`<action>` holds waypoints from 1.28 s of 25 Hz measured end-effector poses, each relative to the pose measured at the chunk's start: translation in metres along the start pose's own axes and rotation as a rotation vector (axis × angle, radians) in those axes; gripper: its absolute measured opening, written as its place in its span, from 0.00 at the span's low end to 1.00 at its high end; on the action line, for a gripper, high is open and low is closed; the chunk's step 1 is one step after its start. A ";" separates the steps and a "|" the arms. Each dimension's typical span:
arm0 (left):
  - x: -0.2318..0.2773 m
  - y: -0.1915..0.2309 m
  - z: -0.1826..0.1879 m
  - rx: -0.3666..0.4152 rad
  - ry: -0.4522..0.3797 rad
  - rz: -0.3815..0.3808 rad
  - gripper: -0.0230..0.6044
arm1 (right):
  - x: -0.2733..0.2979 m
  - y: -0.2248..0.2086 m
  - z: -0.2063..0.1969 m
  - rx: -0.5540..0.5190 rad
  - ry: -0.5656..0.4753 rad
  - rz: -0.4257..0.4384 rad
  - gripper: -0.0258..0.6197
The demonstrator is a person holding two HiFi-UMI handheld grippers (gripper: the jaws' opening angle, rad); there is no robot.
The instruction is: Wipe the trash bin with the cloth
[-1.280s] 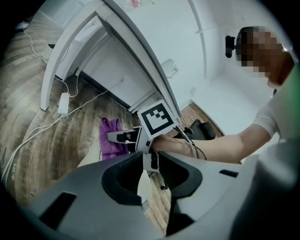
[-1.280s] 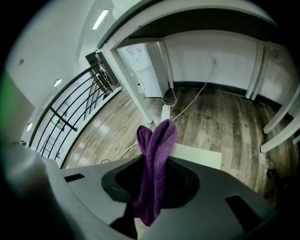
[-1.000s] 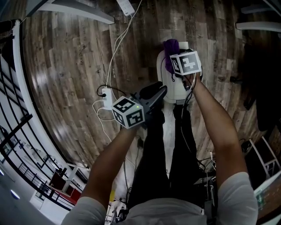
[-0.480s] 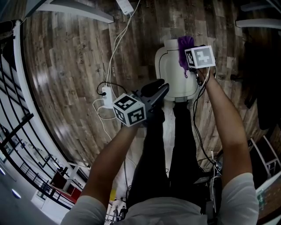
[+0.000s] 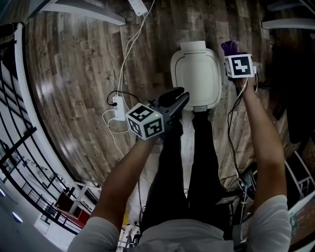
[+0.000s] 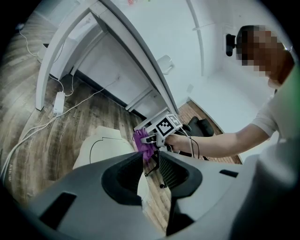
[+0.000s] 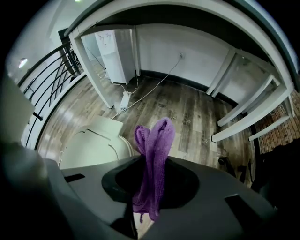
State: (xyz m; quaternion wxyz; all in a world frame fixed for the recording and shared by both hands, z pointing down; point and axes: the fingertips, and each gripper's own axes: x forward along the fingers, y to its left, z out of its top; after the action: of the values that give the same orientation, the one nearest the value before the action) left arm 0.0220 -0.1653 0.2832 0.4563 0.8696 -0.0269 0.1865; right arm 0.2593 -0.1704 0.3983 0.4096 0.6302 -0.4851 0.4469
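Note:
The white trash bin (image 5: 196,74) stands on the wood floor with its lid down, just beyond the person's feet. My right gripper (image 5: 233,55) hangs off the bin's right side, pointing steeply down and shut on a purple cloth (image 5: 229,47). In the right gripper view the cloth (image 7: 153,159) sticks up folded from between the jaws, with the bin (image 7: 93,143) to the lower left. My left gripper (image 5: 172,100) hovers at the bin's near left corner, open by a narrow gap with nothing in it. The left gripper view shows the bin (image 6: 101,145) and the cloth (image 6: 143,143) beyond its jaws.
A white power strip with looping cables (image 5: 118,106) lies on the floor left of the bin. White table legs (image 5: 78,12) cross the far floor, and a black railing (image 5: 15,138) runs along the left. The person's dark-trousered legs (image 5: 189,162) stand right behind the bin.
My right gripper has carried the purple cloth rightwards, from above the bin's lid to past its right edge. The left gripper has stayed where it was.

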 end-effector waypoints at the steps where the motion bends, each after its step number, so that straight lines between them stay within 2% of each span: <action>1: 0.000 0.000 -0.001 0.002 0.002 0.002 0.21 | -0.002 0.000 -0.001 0.015 -0.016 0.013 0.18; 5: -0.004 0.002 -0.002 0.009 0.002 0.019 0.21 | -0.019 0.021 0.008 0.042 -0.103 0.081 0.18; 10: -0.015 0.003 -0.005 0.008 0.004 0.035 0.21 | -0.038 0.083 0.026 0.028 -0.192 0.230 0.18; 14: -0.027 0.003 -0.007 0.004 0.003 0.042 0.21 | -0.047 0.139 0.033 0.001 -0.202 0.325 0.18; 22: -0.057 0.013 -0.018 -0.028 0.000 0.075 0.21 | -0.048 0.247 0.029 0.003 -0.155 0.501 0.18; 27: -0.067 0.020 -0.022 -0.034 0.009 0.084 0.21 | -0.024 0.270 0.019 -0.048 -0.087 0.483 0.18; 32: -0.067 0.021 -0.023 -0.039 0.006 0.074 0.21 | -0.007 0.248 0.005 -0.065 -0.036 0.398 0.18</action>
State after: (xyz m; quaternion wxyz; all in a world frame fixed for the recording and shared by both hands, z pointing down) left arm -0.0520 -0.1672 0.2876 0.4659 0.8584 -0.0614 0.2055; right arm 0.0170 -0.2212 0.4103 0.3245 0.5164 -0.6216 0.4916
